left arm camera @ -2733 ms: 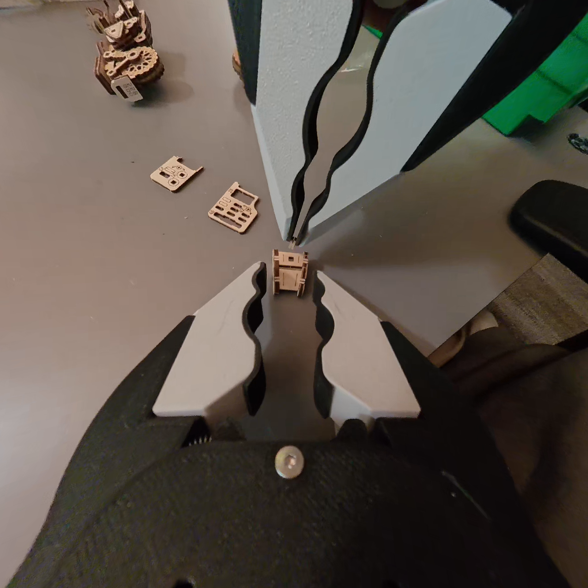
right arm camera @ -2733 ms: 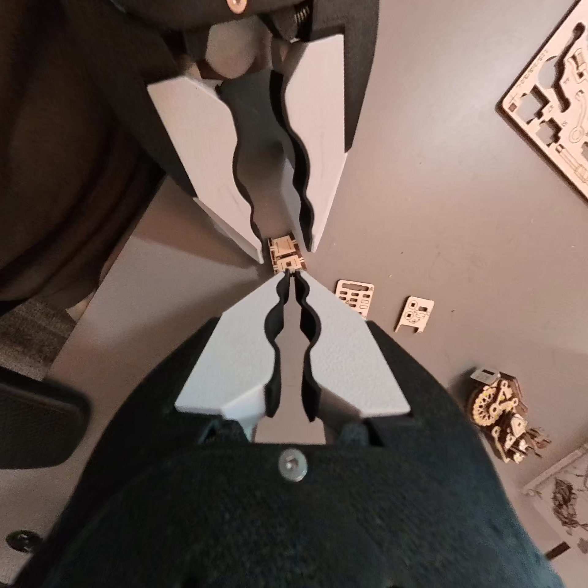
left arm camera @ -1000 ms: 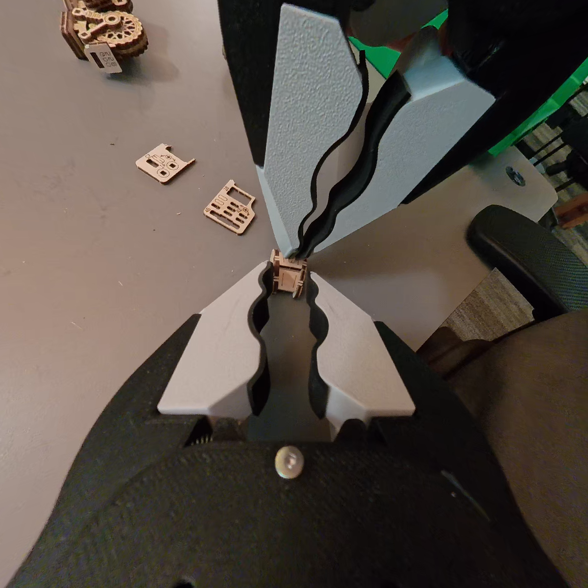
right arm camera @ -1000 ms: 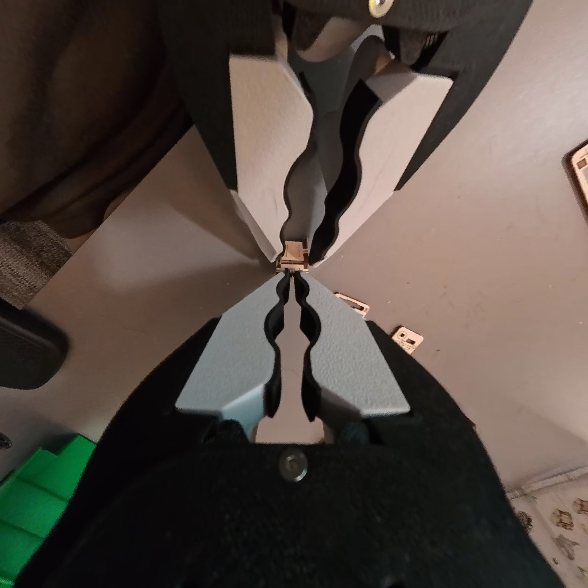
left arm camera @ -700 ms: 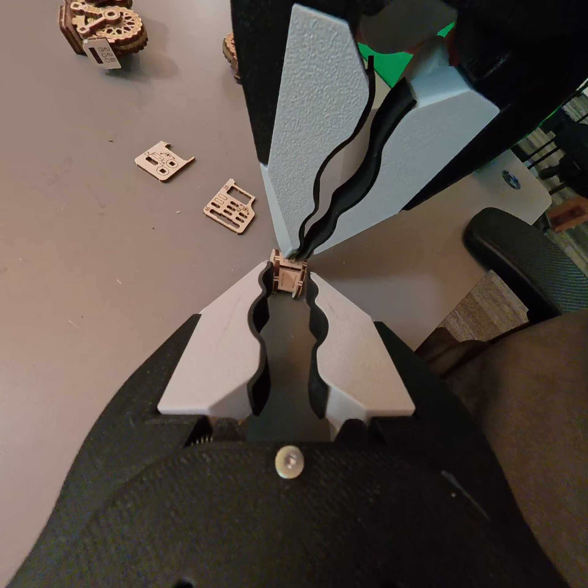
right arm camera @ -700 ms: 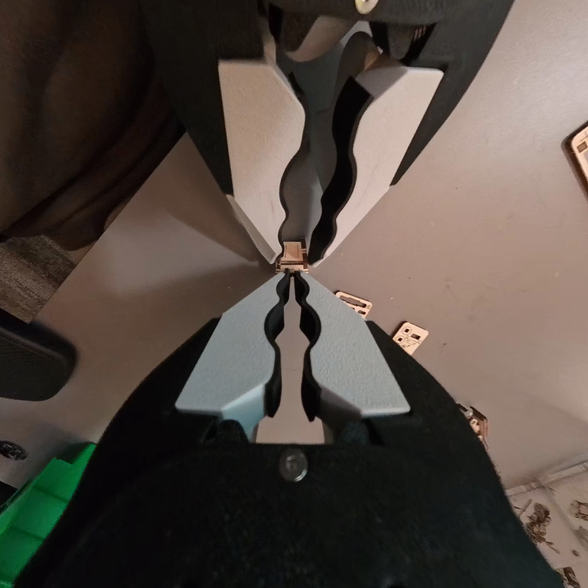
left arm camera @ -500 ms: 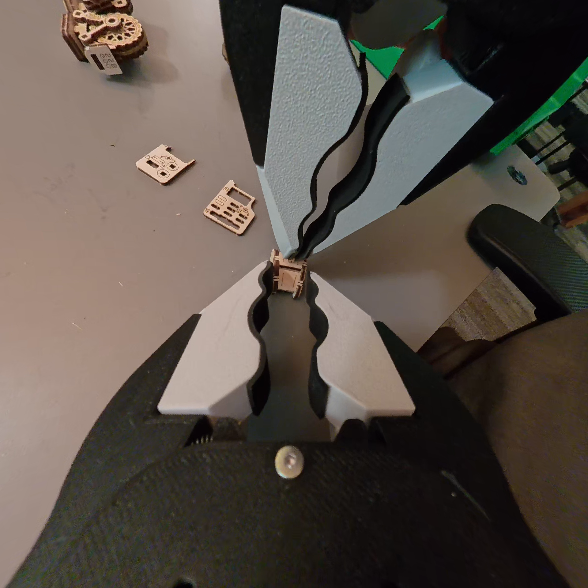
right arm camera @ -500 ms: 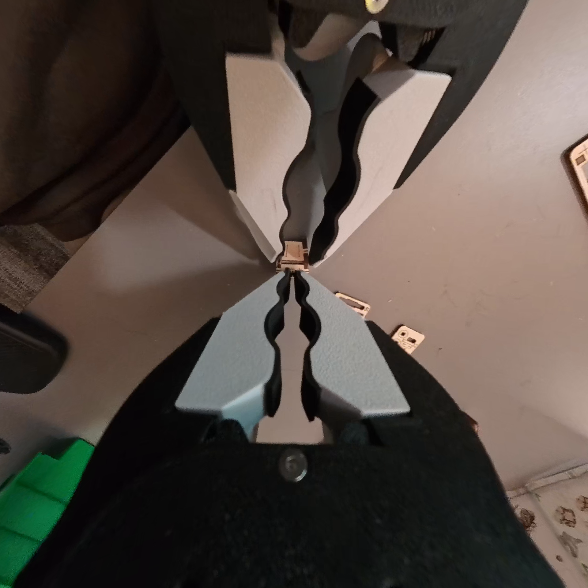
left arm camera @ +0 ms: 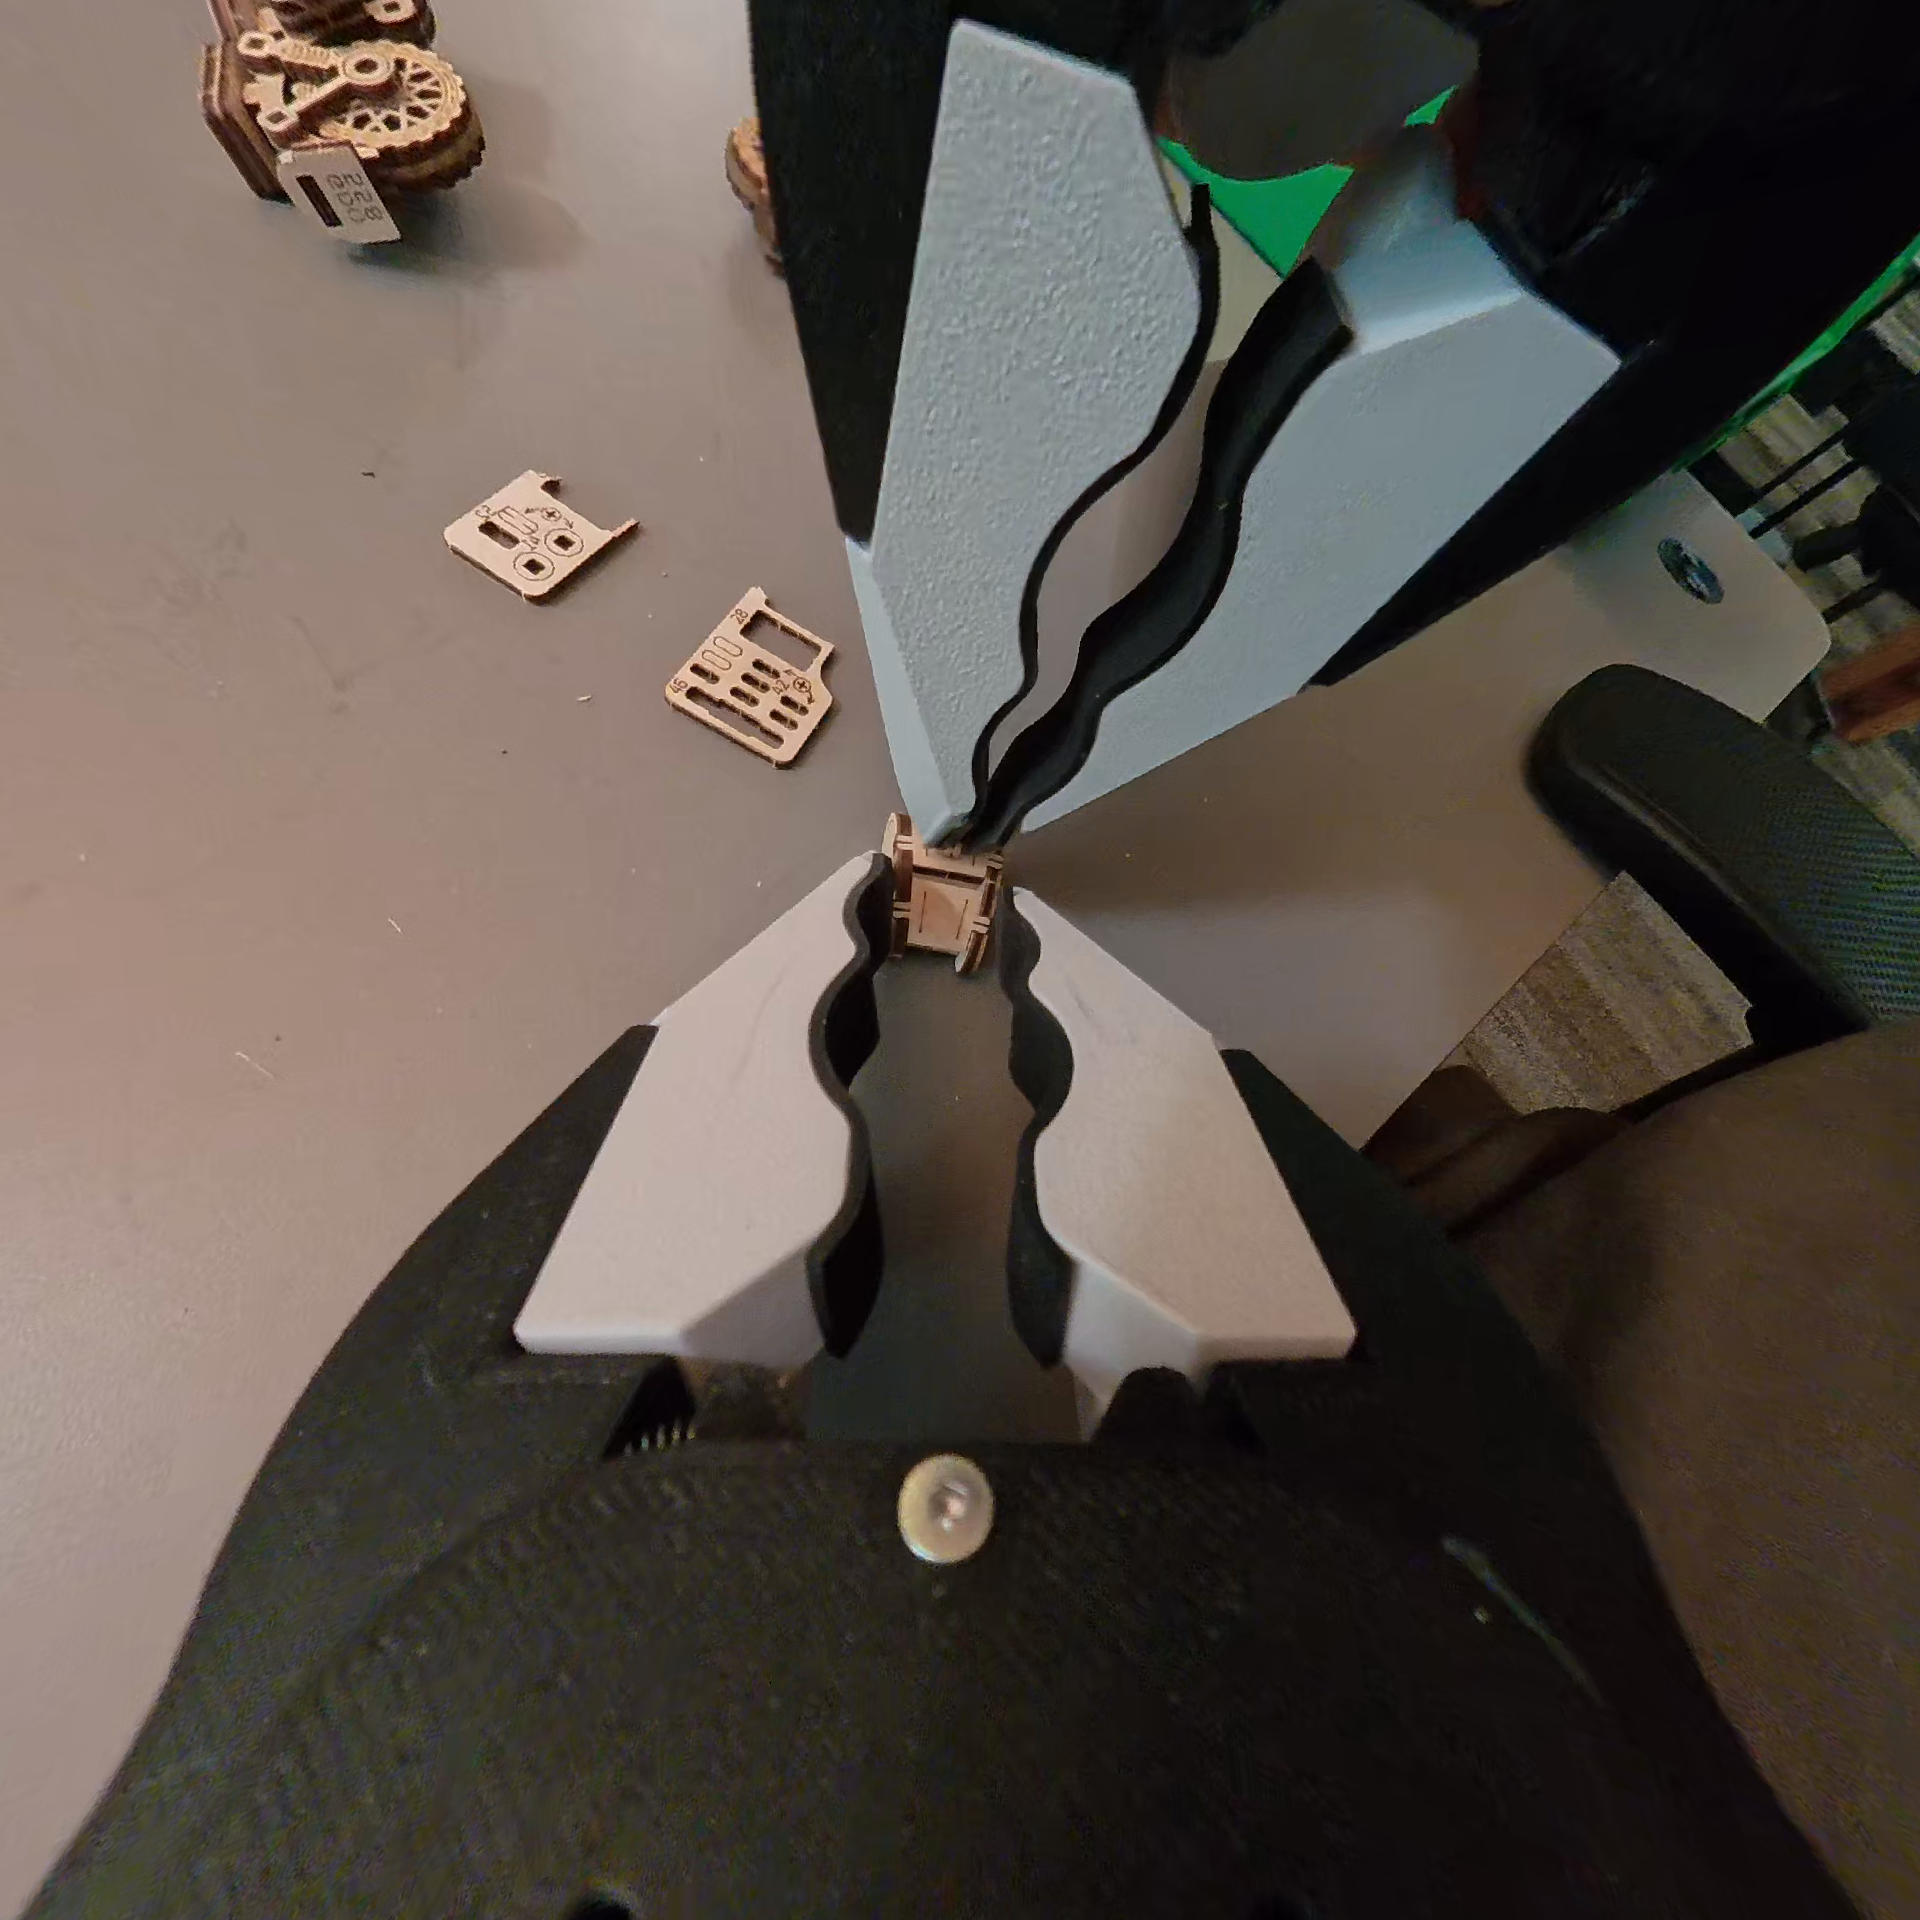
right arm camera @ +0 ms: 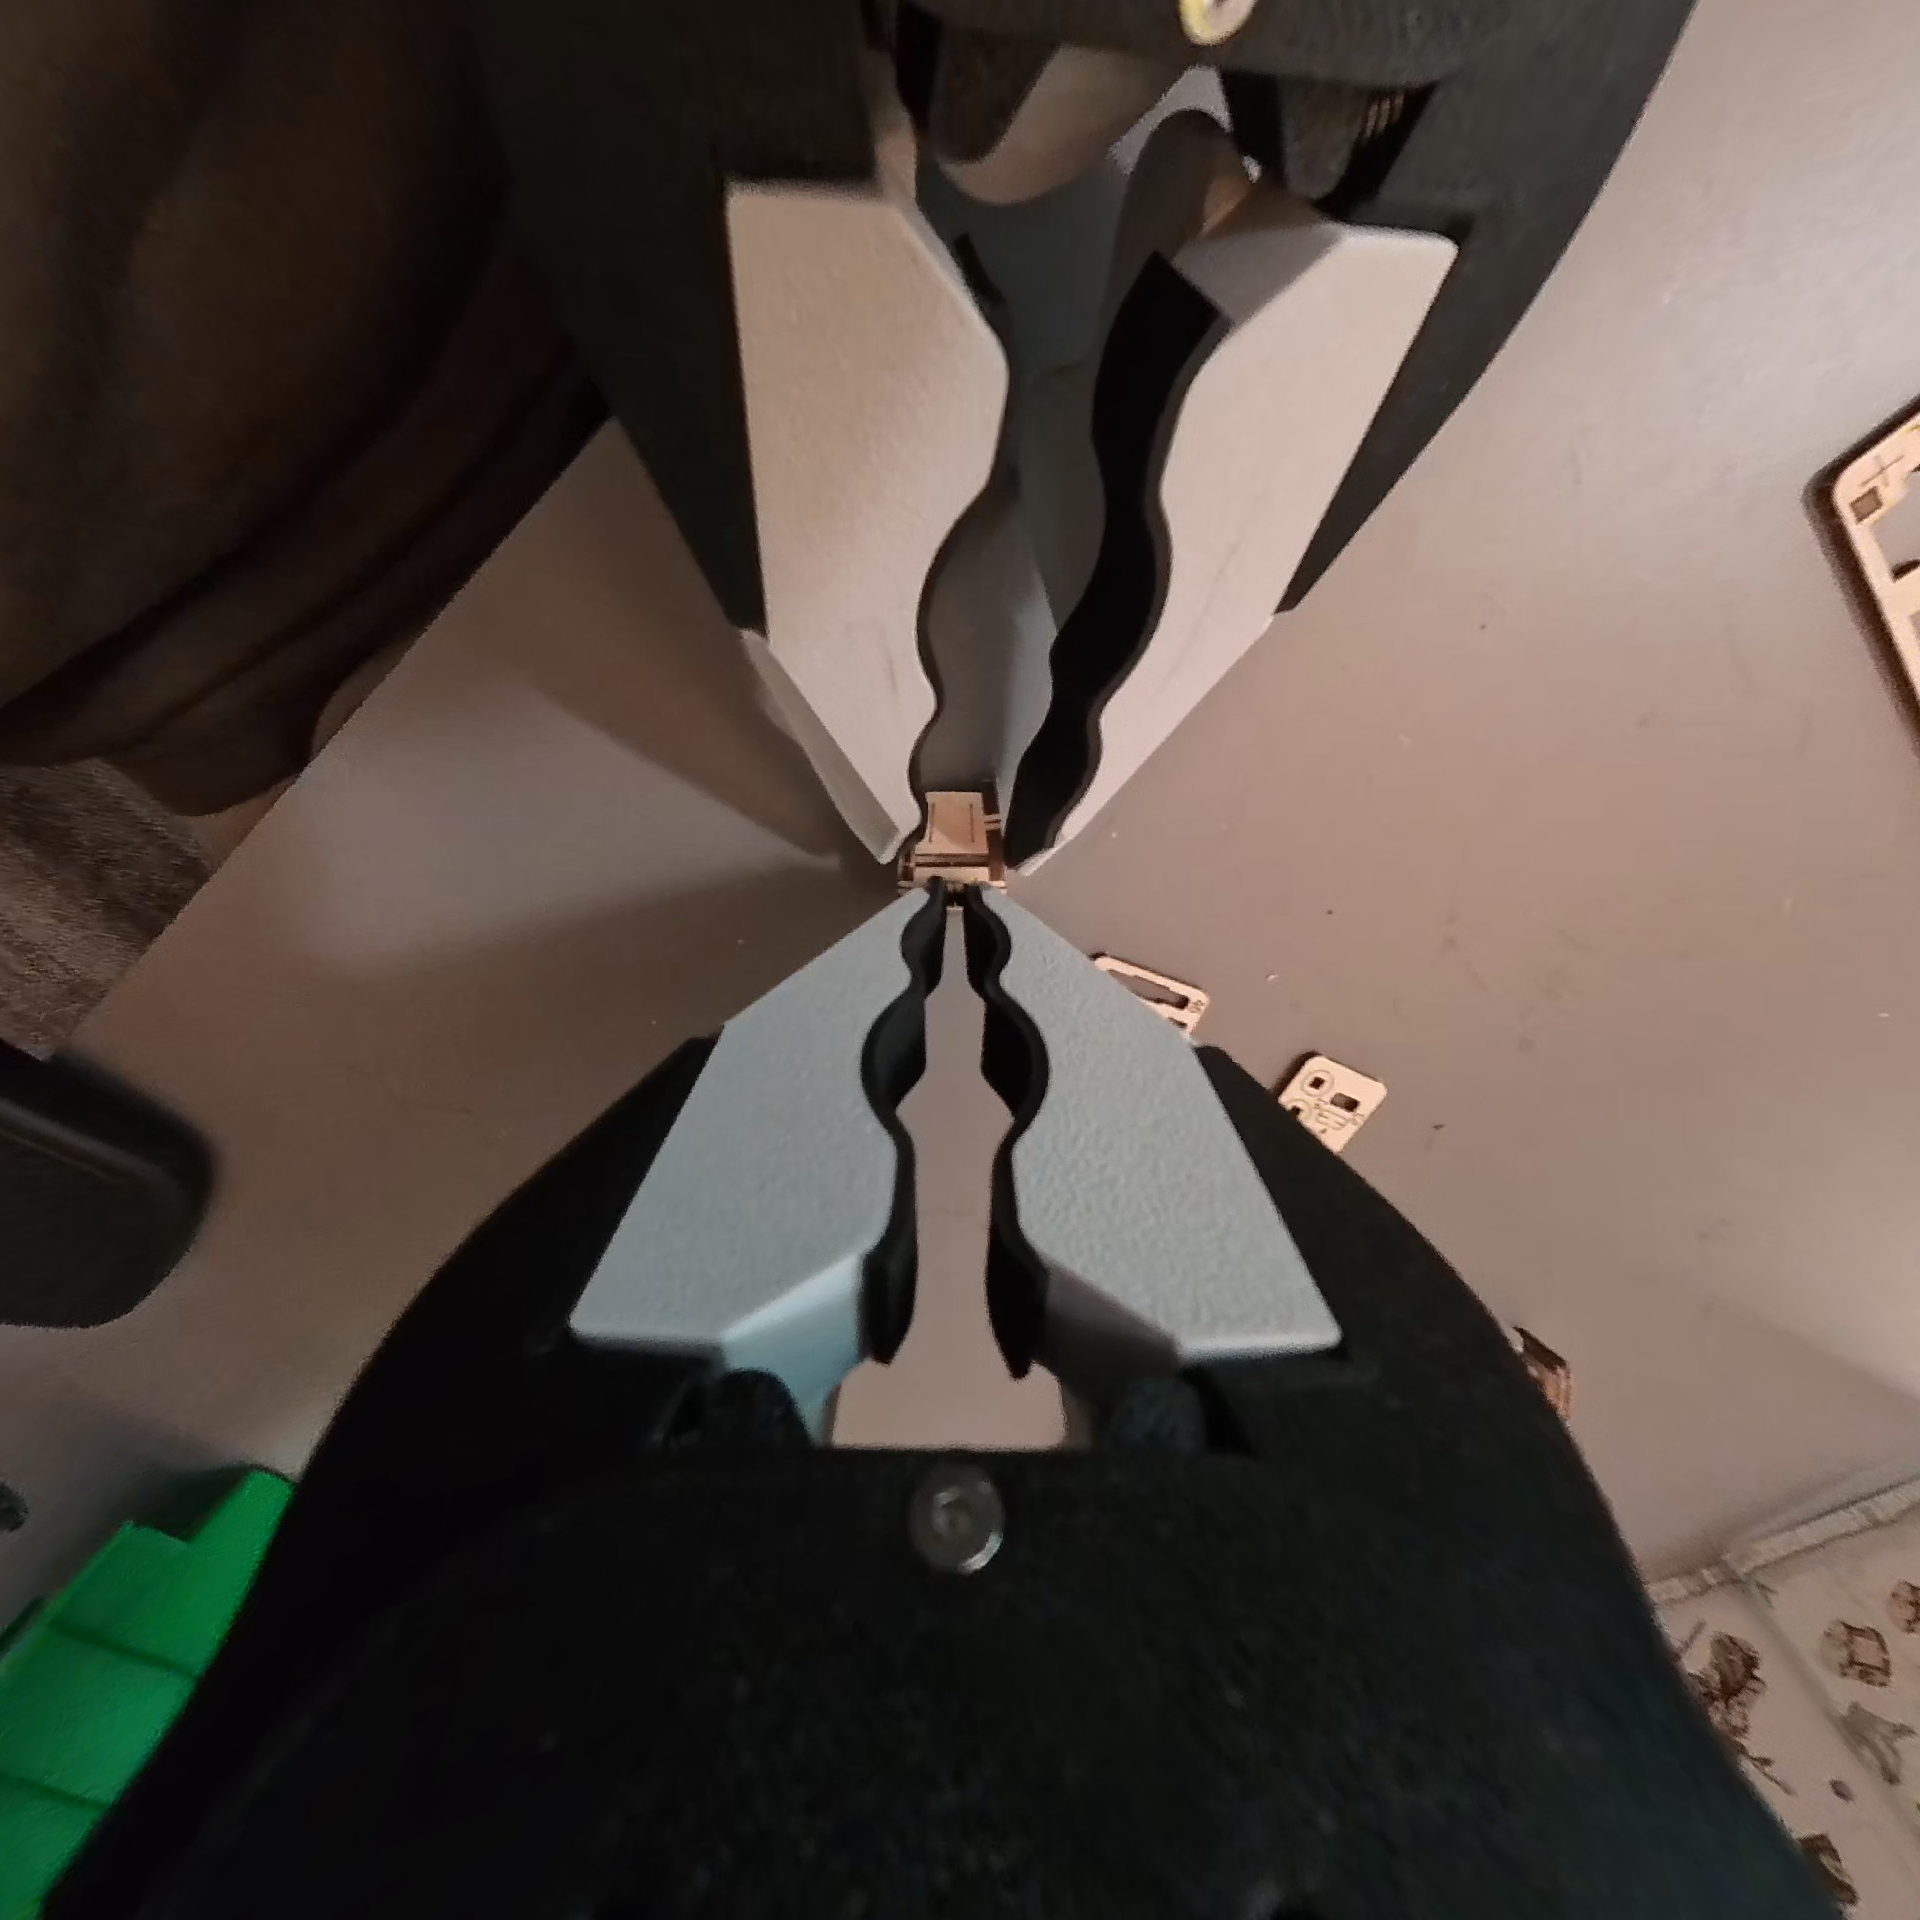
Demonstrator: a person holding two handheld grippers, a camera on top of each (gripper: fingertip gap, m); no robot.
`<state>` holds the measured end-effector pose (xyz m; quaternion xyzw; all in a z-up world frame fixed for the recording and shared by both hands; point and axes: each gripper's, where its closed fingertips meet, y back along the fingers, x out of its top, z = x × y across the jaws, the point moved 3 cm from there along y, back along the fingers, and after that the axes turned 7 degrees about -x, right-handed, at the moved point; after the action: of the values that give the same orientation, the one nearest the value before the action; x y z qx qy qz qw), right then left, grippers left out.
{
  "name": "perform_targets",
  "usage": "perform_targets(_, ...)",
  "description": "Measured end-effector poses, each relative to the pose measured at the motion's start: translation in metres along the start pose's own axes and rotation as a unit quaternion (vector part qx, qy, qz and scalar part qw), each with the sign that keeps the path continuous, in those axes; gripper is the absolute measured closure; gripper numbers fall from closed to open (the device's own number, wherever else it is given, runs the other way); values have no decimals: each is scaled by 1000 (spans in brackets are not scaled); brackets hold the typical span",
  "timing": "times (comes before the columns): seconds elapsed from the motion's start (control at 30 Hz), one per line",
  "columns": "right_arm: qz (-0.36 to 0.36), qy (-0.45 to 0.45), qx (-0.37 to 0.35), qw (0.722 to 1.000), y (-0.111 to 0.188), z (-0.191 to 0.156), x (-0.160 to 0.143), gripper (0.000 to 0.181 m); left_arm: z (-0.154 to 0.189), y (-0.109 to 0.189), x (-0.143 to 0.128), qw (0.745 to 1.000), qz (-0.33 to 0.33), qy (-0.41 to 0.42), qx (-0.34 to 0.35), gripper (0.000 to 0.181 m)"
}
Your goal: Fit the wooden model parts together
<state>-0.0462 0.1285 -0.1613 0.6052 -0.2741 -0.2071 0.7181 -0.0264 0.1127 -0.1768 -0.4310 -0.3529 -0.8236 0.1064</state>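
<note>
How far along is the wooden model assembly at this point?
Done: a geared wooden model stands finished-looking on the table. In hand: the left gripper clamps a small wooden block while the right gripper, tips nearly shut, presses at its end; any piece there is hidden. Left: two flat wooden pieces lie unused.

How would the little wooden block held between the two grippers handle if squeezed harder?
The wooden block looks like thin slotted plywood, so probably light and stiff but crushable. Pinched only at the left gripper tips, it might twist or pop out.
</note>
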Motion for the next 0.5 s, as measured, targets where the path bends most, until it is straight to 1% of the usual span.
perform_targets(0.17, 9, -25, -32, 999, 2, 4, -3, 169, 0, 0, 0, 1000, 1, 2, -3, 163)
perform_targets(0.23, 26, -53, -38, 998, 6, 6, -6, 168, 0, 0, 0, 1000, 1, 3, -4, 163)
perform_targets(0.3, 62, -96, -52, 992, 11, 9, -6, 170, 0, 0, 0, 1000, 1, 4, -5, 163)
perform_targets(0.37, 119, -151, -83, 978, 16, 15, -4, 181, 0, 0, 0, 1000, 1, 4, -6, 163)
perform_targets(0.43, 177, -197, -105, 958, 19, 13, -2, 181, 0, 0, 0, 1000, 2, 7, -7, 163)
perform_targets(0.5, 203, -226, -139, 943, 16, 9, -7, 181, 0, 1, 0, 1000, 3, 10, -9, 163)
